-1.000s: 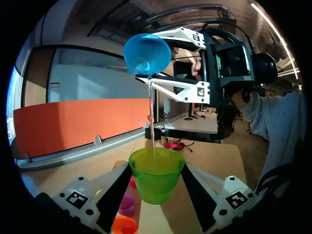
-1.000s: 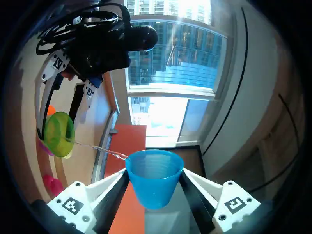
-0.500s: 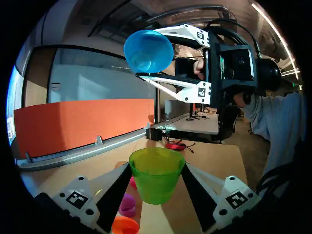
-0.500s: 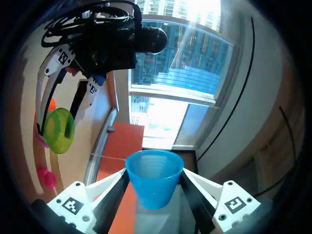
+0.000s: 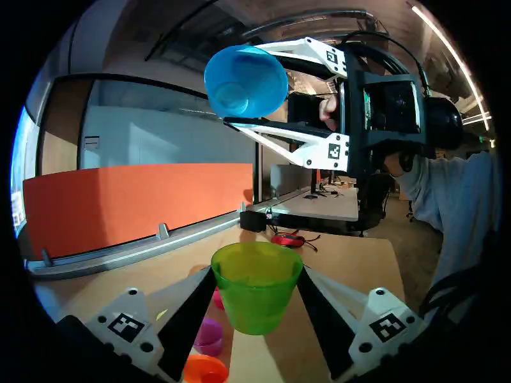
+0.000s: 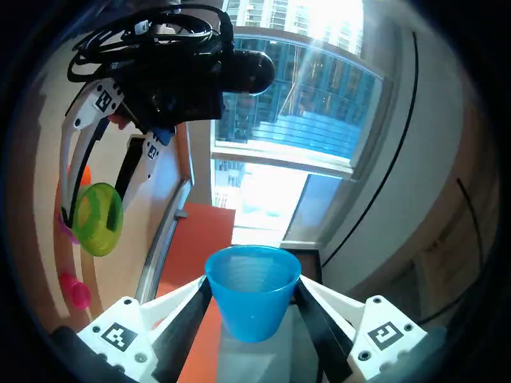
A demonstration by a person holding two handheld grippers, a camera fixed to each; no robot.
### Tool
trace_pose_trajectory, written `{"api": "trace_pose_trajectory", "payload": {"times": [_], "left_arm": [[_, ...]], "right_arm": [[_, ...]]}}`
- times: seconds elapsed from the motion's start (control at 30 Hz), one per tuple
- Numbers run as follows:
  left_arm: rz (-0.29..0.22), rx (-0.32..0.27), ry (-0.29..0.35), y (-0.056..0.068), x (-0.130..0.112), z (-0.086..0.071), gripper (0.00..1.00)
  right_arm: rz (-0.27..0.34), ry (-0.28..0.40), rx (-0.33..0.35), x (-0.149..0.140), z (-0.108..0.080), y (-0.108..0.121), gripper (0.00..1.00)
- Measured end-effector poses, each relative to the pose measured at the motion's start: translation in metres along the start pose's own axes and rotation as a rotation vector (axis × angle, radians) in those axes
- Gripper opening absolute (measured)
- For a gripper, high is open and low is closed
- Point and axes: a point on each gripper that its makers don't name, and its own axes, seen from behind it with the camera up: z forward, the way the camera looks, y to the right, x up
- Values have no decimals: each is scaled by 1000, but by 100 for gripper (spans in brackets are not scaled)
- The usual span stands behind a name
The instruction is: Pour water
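Green cup (image 5: 257, 287) upright; blue cup (image 5: 246, 81) (tipped).

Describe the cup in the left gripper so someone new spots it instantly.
Find the wooden table before the orange partition; above its near end the left gripper holds the green cup upright. It alone is translucent green: the blue cup is tilted, higher up in the right gripper, and the pink cup and orange cup sit on the table below.
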Motion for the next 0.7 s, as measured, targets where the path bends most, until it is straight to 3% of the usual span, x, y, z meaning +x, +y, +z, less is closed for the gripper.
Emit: {"api": "trace_pose_trajectory", "payload": {"times": [0.23,0.7], "left_arm": [[3,6,2,-2,1,-3,86],[7,18,9,-4,6,-7,86]], "right_arm": [[115,1,-7,-2,-4,-2,89],[555,-7,8,-9,-18,-26,89]]}}
